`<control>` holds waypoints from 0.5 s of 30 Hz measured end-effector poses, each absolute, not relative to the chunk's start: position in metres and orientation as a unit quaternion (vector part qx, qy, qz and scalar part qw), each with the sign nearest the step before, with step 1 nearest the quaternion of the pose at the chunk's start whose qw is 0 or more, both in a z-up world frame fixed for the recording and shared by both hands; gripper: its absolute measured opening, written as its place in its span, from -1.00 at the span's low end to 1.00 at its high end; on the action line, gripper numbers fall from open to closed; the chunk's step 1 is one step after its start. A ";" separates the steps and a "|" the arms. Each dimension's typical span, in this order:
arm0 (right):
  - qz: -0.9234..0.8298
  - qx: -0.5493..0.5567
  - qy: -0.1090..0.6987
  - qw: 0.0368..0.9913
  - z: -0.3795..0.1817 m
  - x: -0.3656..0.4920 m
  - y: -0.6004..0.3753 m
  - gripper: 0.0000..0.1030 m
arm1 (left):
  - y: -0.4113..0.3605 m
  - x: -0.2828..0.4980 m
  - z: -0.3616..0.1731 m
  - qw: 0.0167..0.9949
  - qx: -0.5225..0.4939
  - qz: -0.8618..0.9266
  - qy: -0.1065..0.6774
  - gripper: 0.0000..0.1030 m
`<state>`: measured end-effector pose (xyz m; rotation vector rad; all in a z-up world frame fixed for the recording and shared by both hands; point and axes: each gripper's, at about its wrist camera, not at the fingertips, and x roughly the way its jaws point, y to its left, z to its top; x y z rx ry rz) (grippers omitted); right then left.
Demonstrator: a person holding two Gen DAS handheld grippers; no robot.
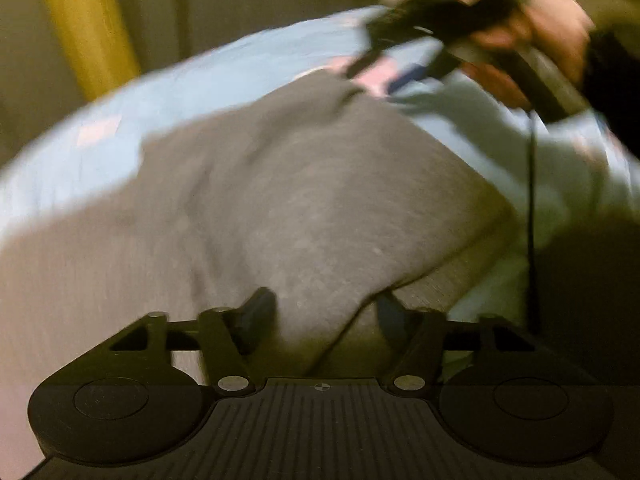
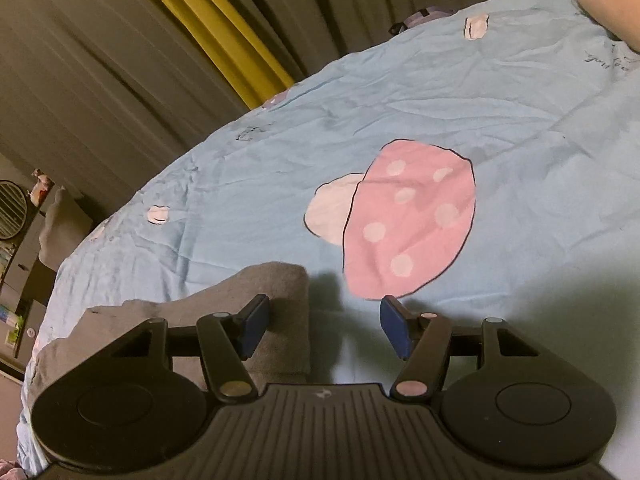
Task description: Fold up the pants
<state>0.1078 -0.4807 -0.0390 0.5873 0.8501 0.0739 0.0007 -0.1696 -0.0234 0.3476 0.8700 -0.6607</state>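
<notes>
Grey pants (image 1: 304,200) lie across a light-blue bedsheet (image 1: 200,92), blurred in the left wrist view. One edge of the pants rises like a tent into my left gripper (image 1: 325,316), and the cloth fills the gap between its dark pads. At the pants' far corner a hand holds my right gripper (image 1: 380,72) with its fingers spread. In the right wrist view my right gripper (image 2: 324,320) stands open. Its left pad (image 2: 256,320) hangs over the pants' corner (image 2: 280,284) and its right pad (image 2: 394,328) over bare bedsheet (image 2: 520,100).
The sheet carries a large pink mushroom print (image 2: 408,216). Grey and yellow curtains (image 2: 216,20) hang beyond the bed's far edge. Shelves with a round fan (image 2: 10,208) stand at the left. A person's arm (image 2: 608,4) rests at the top right. A black cable (image 1: 531,200) hangs from the right gripper.
</notes>
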 end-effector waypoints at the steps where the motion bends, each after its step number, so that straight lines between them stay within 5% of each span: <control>1: 0.036 0.283 0.407 0.868 -0.040 0.110 -0.482 0.20 | -0.165 0.002 -0.023 0.847 0.148 -0.300 0.413 -0.22; 3: 0.038 0.287 0.406 0.867 -0.042 0.116 -0.480 0.19 | -0.158 0.001 -0.022 0.851 0.130 -0.289 0.418 -0.53; 5: 0.040 0.277 0.406 0.870 -0.043 0.120 -0.473 0.12 | -0.151 0.002 -0.022 0.852 0.105 -0.284 0.427 -0.55; 9: 0.056 0.263 0.414 0.869 -0.045 0.129 -0.460 -0.64 | -0.142 -0.003 -0.022 0.857 0.095 -0.278 0.423 -0.61; 15: 0.025 0.191 0.399 0.897 -0.033 0.134 -0.438 -0.90 | -0.138 -0.003 -0.020 0.860 0.065 -0.269 0.430 -0.61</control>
